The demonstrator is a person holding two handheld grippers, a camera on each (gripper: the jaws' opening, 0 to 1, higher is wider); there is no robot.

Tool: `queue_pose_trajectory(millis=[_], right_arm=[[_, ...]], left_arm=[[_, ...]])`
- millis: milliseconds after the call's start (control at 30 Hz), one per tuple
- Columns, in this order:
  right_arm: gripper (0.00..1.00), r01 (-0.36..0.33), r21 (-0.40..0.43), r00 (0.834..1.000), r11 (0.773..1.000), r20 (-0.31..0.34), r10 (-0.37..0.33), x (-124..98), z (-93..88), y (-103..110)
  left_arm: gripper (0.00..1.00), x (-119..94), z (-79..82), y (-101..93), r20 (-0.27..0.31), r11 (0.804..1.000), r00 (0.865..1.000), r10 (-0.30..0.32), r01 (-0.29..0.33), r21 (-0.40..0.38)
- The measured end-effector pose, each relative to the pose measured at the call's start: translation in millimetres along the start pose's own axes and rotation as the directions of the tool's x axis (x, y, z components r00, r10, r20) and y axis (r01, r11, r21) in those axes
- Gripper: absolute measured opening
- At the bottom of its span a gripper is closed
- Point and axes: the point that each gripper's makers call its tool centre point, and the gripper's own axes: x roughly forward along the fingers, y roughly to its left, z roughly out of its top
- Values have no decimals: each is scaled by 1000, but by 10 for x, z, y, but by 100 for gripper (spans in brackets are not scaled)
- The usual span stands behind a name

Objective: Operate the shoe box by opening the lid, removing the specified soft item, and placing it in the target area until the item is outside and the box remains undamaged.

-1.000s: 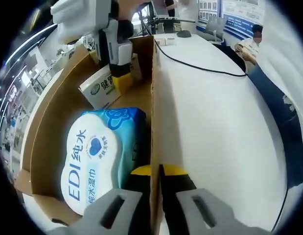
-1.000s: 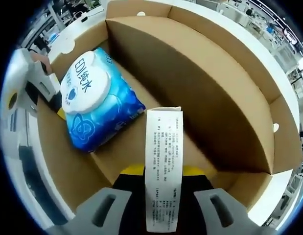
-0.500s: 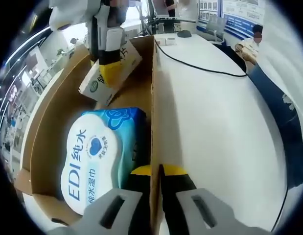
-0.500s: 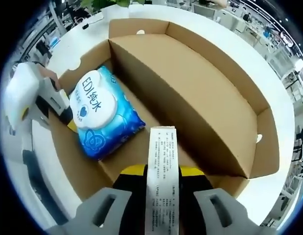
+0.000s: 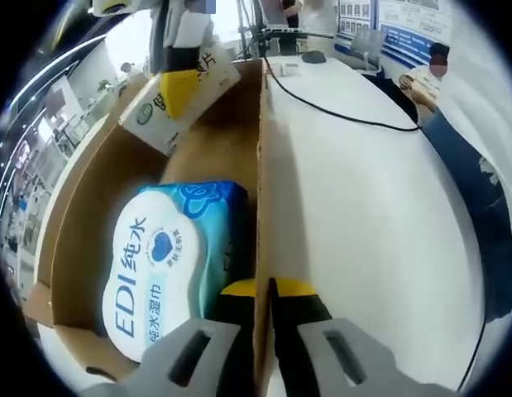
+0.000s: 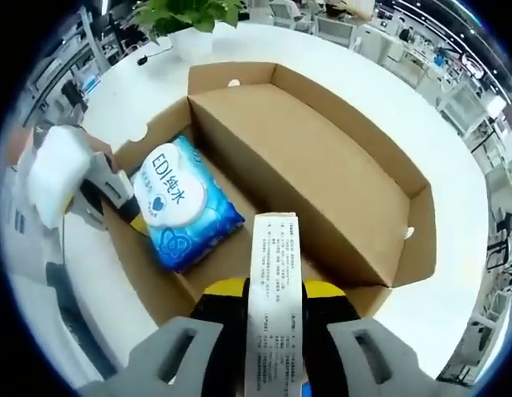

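The open cardboard shoe box (image 5: 82, 207) lies on a white table, its lid (image 6: 322, 178) standing up along the far side. A blue pack of wet wipes (image 5: 169, 252) lies inside it, the same pack (image 6: 185, 211) showing from above in the right gripper view. My left gripper (image 5: 264, 289) is shut on the box's near wall. My right gripper (image 6: 272, 289) is shut on a slim white carton (image 6: 272, 306), held well above the box. In the left gripper view that white carton (image 5: 177, 99) hangs high over the box's far end.
A black cable (image 5: 338, 112) runs across the white table (image 5: 363, 231) right of the box. A person (image 5: 429, 70) sits at the table's far right. A potted plant (image 6: 193, 16) stands beyond the box. My left gripper's white body (image 6: 61, 178) sits at the box's left wall.
My right gripper has risen with the white carton, lifting it from the box floor to above the rim. The left gripper and the wipes pack have stayed put.
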Motion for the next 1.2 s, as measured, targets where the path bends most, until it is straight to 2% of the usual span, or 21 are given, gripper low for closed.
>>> queue_pose_trajectory(millis=[200, 233, 500, 600, 933, 1200], right_arm=[[21, 18, 33, 999, 999, 48, -20, -142, 58, -77], [21, 44, 35, 997, 998, 58, -46, -197, 50, -140], [21, 62, 109, 995, 992, 69, -70, -355, -139, -345], [21, 52, 139, 995, 989, 80, -64, -384, -156, -344], [21, 79, 168, 985, 983, 141, -103, -743, -141, -406], [21, 104, 183, 979, 978, 156, -133, -913, -149, -510]], left_arm=[[1, -3, 0, 2, -2, 1000, 1000, 4, -4, -2], [1, -3, 0, 3, -2, 1000, 1000, 2, -2, -3], [1, -2, -3, -3, -1, 1000, 1000, -3, 3, 1], [1, -3, -1, -4, 0, 1000, 1000, -4, 4, 1], [1, -3, -3, -12, -3, 1000, 1000, 0, 0, -3], [1, -5, -3, -12, -3, 1000, 1000, 2, -2, -4]])
